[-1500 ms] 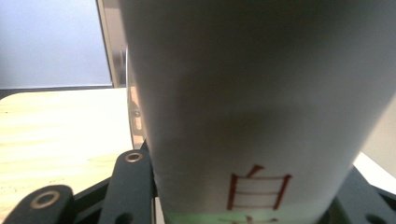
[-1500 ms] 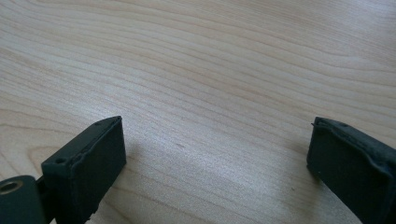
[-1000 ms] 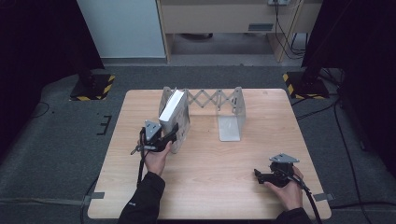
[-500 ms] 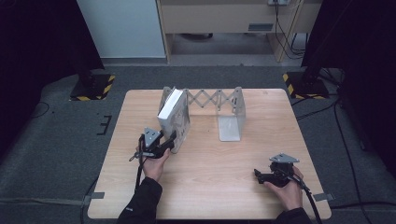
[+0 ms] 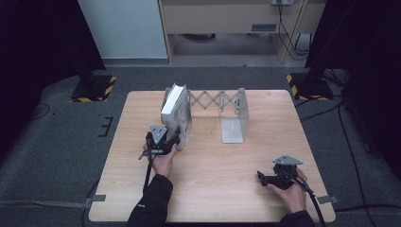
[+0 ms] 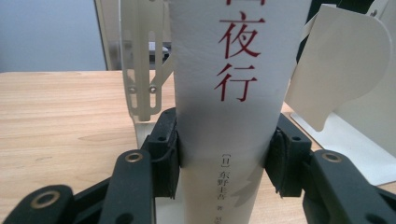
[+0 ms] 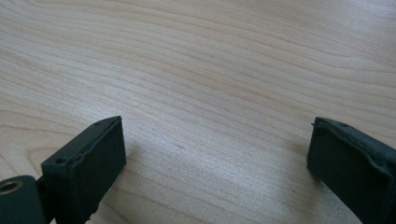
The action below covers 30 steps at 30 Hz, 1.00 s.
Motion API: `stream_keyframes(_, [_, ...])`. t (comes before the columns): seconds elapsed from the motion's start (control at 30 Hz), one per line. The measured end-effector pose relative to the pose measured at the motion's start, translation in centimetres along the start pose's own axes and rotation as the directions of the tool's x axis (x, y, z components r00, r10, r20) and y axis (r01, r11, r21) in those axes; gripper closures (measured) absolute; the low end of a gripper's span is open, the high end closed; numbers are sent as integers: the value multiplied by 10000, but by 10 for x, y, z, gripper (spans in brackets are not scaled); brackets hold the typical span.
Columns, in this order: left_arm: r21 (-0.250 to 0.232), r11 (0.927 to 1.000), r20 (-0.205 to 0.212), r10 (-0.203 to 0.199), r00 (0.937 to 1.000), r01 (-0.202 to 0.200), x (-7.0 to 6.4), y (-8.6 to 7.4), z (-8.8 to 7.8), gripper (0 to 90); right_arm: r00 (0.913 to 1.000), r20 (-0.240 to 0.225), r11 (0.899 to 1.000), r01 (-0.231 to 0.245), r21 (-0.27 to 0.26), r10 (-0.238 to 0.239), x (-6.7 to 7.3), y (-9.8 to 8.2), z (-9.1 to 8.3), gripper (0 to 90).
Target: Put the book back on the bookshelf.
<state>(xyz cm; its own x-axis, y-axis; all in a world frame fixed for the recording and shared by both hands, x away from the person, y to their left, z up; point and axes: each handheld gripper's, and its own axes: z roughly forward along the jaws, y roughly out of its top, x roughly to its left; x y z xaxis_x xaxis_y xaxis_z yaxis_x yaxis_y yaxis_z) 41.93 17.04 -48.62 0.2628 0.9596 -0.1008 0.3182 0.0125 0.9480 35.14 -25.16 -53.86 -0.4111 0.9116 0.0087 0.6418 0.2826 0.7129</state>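
A white book (image 5: 174, 112) is seen standing upright on the wooden bench (image 5: 208, 189), at the left end of an expanding metal rack (image 5: 222, 113) set toward the far side. The book is leaned slightly against the rack's left end plate. Red characters are printed down its spine (image 6: 238, 93), with smaller dark characters below them.

The left gripper (image 5: 174, 138) is held just near of the book, and its jaws are clamped on the lower spine, one pad (image 6: 167, 149) pressed to each side, as is shown in the left gripper view. The left hand (image 5: 163, 161) is placed behind it, with a dark sleeve (image 5: 149, 203) entering from the near edge.

The rack's right end plate (image 5: 235, 118) is seen standing apart from the book, with the scissor lattice stretched between the two plates.

The right gripper (image 5: 262, 178) is held low at the near right of the bench, well apart from the rack. Its jaws are spread wide with nothing between them, and bare wood grain is seen in the gap in the right gripper view. A cable (image 5: 317, 208) is trailed from it toward the near edge.
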Motion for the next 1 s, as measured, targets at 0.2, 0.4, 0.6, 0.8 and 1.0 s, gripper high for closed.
stream_keyframes(0.2, [-6, 9999, 292, -162, 9994, 162, 5, -1, 1, 502, 10000, 1, 10000, -11, -3, 11, 0, 0, 0, 48])
stream_keyframes(0.4, [436, 9987, 1100, 206, 9937, -256, 9, -6, -13, 484, 10000, 2, 10000, -12, -3, 12, 0, 0, 0, 48])
stream_keyframes(0.6, [674, 9973, 1069, 210, 9940, -283, 6, -10, -14, 513, 10000, 2, 10000, -15, -4, 15, 0, 0, 0, 48])
stream_keyframes(0.8, [619, 9977, 1014, 207, 9946, -271, 1, -11, -11, 516, 10000, 3, 10000, -25, 2, 25, 0, 0, 0, 48])
stream_keyframes(1.0, [640, 9979, 1002, -11, 9950, -53, -4, -9, -2, 505, 10000, 4, 10000, -9, -4, 9, 0, 0, 0, 48])
